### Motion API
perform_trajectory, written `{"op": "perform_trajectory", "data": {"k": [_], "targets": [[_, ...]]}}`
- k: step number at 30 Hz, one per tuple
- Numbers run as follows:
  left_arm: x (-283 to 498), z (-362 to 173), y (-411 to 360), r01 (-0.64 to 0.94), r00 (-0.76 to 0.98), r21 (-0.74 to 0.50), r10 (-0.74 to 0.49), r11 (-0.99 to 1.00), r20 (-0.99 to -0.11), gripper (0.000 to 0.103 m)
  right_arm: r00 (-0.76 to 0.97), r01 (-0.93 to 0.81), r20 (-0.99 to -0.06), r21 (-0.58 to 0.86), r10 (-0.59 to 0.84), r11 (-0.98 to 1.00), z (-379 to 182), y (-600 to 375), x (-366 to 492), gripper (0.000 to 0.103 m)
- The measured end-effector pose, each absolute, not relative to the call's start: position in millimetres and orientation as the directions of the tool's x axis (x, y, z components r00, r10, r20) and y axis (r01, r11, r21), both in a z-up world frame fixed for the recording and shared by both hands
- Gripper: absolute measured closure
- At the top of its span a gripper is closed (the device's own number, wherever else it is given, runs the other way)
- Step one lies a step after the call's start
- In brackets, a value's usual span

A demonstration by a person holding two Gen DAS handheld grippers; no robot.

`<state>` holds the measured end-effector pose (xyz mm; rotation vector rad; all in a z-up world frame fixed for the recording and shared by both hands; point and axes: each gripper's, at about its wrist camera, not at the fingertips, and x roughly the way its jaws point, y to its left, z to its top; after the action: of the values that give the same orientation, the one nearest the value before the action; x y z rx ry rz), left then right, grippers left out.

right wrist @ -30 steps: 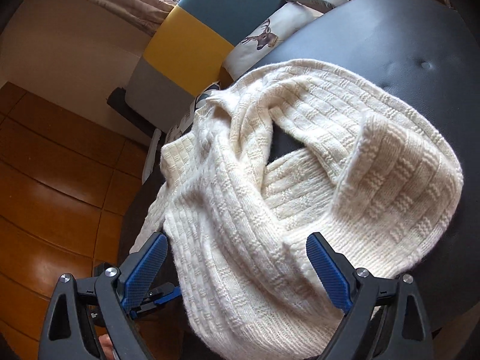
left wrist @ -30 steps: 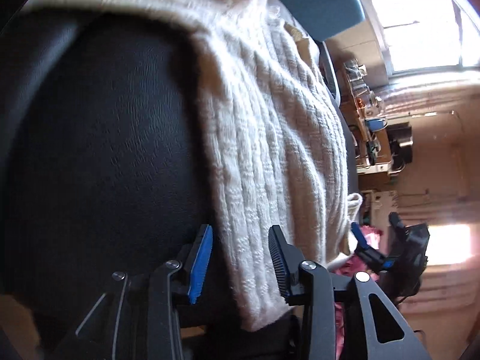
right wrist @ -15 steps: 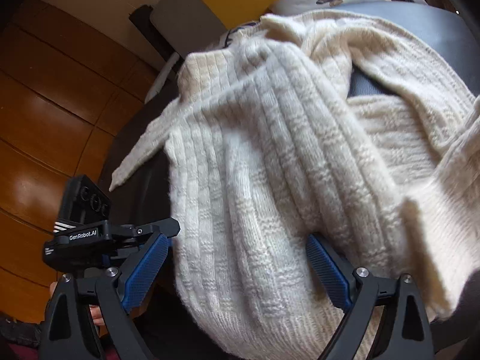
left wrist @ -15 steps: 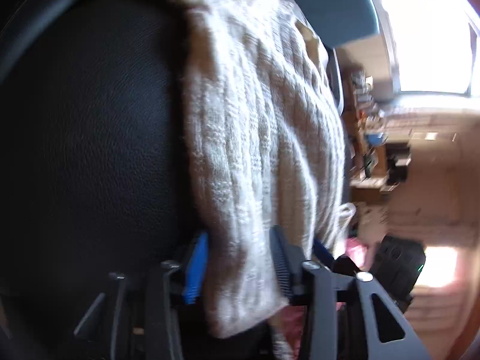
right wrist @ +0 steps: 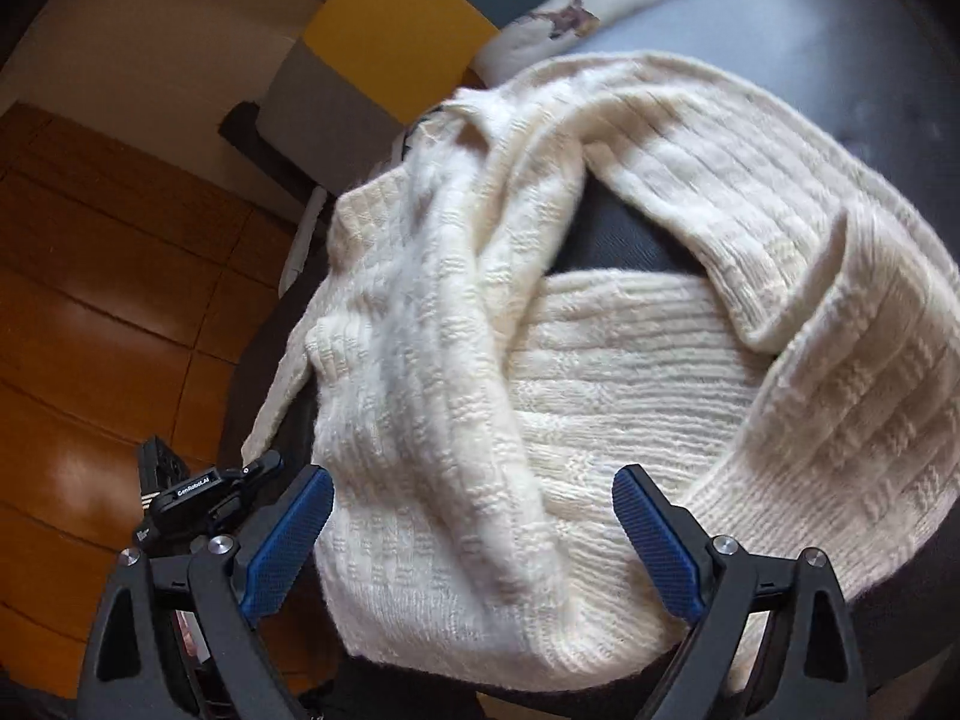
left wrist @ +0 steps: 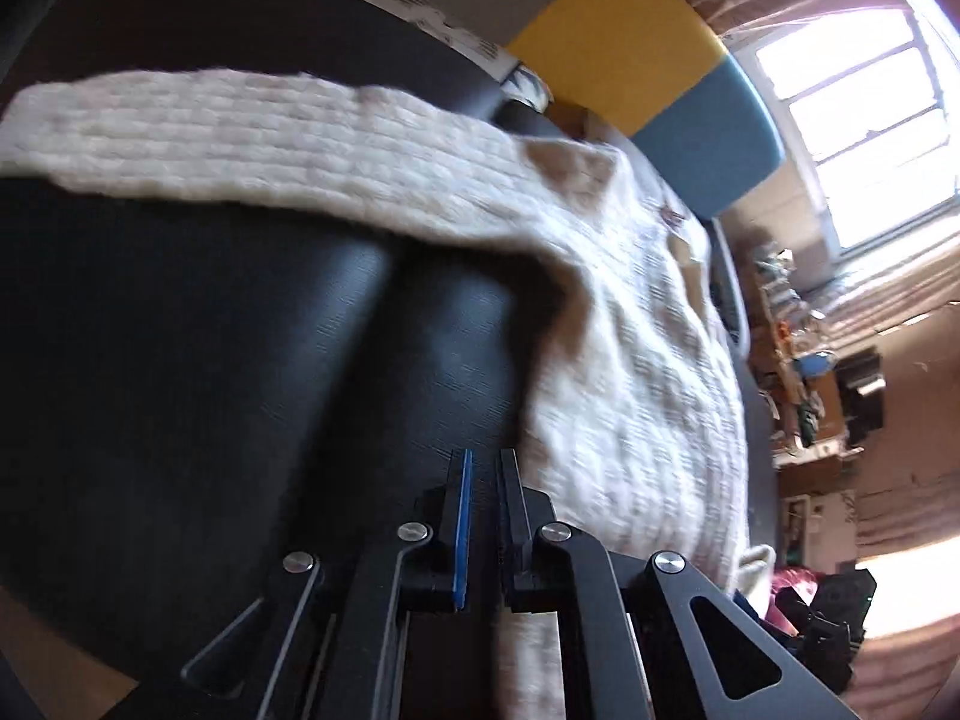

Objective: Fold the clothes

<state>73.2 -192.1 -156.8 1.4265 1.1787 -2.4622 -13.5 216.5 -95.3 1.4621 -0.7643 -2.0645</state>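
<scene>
A cream knitted sweater (right wrist: 600,372) lies bunched on a black padded surface (right wrist: 840,60), one sleeve looped over the body. My right gripper (right wrist: 474,534) is open, its blue pads on either side of the near hem without pressing it. In the left wrist view the sweater (left wrist: 630,372) runs up the right side and one sleeve stretches across the top of the black surface (left wrist: 210,360). My left gripper (left wrist: 483,468) is closing to a thin slit at the sweater's edge, with cream knit showing just behind the pads. That left gripper (right wrist: 198,498) also shows beside a pulled-out sweater corner.
A chair with yellow, blue and grey panels (right wrist: 396,18) stands beyond the surface, and a printed cushion (right wrist: 564,12) leans on it. Wooden floor (right wrist: 90,300) lies to the left. A bright window (left wrist: 864,102) and cluttered shelves (left wrist: 798,348) are at the right.
My left gripper went from open around the sweater's edge to nearly closed and swung, so more black surface shows. The right gripper stayed open and shifted a little over the hem.
</scene>
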Motion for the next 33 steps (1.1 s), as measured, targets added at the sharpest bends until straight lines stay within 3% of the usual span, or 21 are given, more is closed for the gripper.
{"op": "perform_trajectory", "data": {"k": [3, 9, 14, 16, 17, 19, 24, 30, 33], "targets": [[80.4, -149.1, -187.5, 0.345, -0.603, -0.595, 0.315, -0.726, -0.733, 0.095, -0.319, -0.011, -0.656, 0.725, -0.684, -0.689, -113.5, 229.2, -17.5, 0.006], [76.9, -156.2, -114.5, 0.228, -0.486, -0.523, 0.369, -0.821, -0.792, 0.094, -0.401, -0.002, -0.584, 0.771, -0.706, -0.637, -95.4, 242.3, -27.3, 0.006], [74.2, -170.9, -73.1, 0.155, -0.401, -0.418, 0.329, -0.895, -0.855, 0.075, -0.328, -0.122, -0.674, 0.726, -0.662, -0.677, -120.7, 249.7, -53.2, 0.007], [76.9, -169.1, -64.7, 0.107, -0.408, -0.34, 0.271, -0.934, -0.872, 0.076, -0.313, -0.117, -0.678, 0.723, -0.665, -0.681, -123.4, 252.3, -51.6, 0.007], [79.5, -167.0, -62.2, 0.091, -0.413, -0.3, 0.238, -0.95, -0.879, 0.083, -0.294, -0.113, -0.686, 0.717, -0.666, -0.688, -123.3, 250.5, -48.2, 0.007], [74.3, -167.2, -71.0, 0.102, -0.41, -0.283, 0.22, -0.954, -0.885, 0.088, -0.273, -0.089, -0.686, 0.716, -0.675, -0.692, -123.9, 247.8, -38.7, 0.007], [59.3, -166.0, -97.3, 0.149, -0.404, -0.261, 0.183, -0.954, -0.897, 0.09, -0.291, -0.082, -0.642, 0.755, -0.709, -0.65, -125.5, 257.5, -18.7, 0.008], [60.1, -166.6, -124.1, 0.197, -0.396, -0.318, 0.222, -0.927, -0.891, 0.09, -0.55, -0.06, -0.705, 0.568, -0.448, -0.821, -57.8, 308.5, 21.2, 0.009], [60.7, -168.2, -124.3, 0.209, -0.403, -0.339, 0.235, -0.917, -0.885, 0.09, -0.519, -0.197, -0.824, 0.376, -0.229, -0.905, -59.4, 325.1, 28.3, 0.01]]}}
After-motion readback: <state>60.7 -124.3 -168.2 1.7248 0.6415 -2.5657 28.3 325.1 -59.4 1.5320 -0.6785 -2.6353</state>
